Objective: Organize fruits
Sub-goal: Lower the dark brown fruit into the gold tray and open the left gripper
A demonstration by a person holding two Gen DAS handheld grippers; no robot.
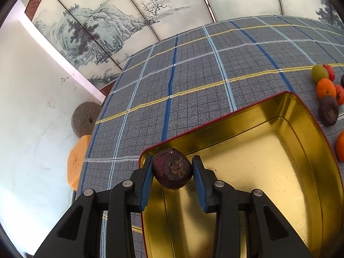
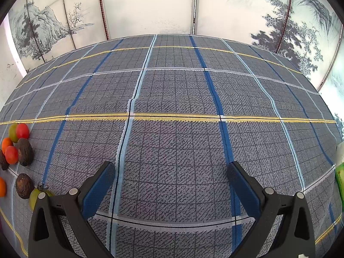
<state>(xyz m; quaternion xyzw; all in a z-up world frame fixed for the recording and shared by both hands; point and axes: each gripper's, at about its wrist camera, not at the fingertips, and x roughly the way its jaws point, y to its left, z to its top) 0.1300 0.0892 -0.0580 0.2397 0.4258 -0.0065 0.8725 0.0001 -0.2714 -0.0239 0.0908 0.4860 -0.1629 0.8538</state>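
In the left wrist view my left gripper (image 1: 173, 166) is shut on a dark purple-brown passion fruit (image 1: 172, 168), held just above the near left corner of a gold tin box (image 1: 279, 150) with a red rim. More fruits lie on the plaid cloth to the right of the box: a green one (image 1: 319, 73), an orange (image 1: 325, 88), another dark passion fruit (image 1: 329, 110). In the right wrist view my right gripper (image 2: 171, 169) stands open over bare cloth, nothing between its fingers. The same fruit cluster sits at its far left: a dark passion fruit (image 2: 25, 151), a red fruit (image 2: 22, 130).
The table wears a grey plaid cloth (image 2: 172, 99) with blue, white and yellow stripes. A painted folding screen (image 2: 150, 6) stands behind it. A green package (image 2: 339, 178) shows at the right edge. Beside the table's left edge are a round stone (image 1: 85, 118) and an orange stool (image 1: 76, 163).
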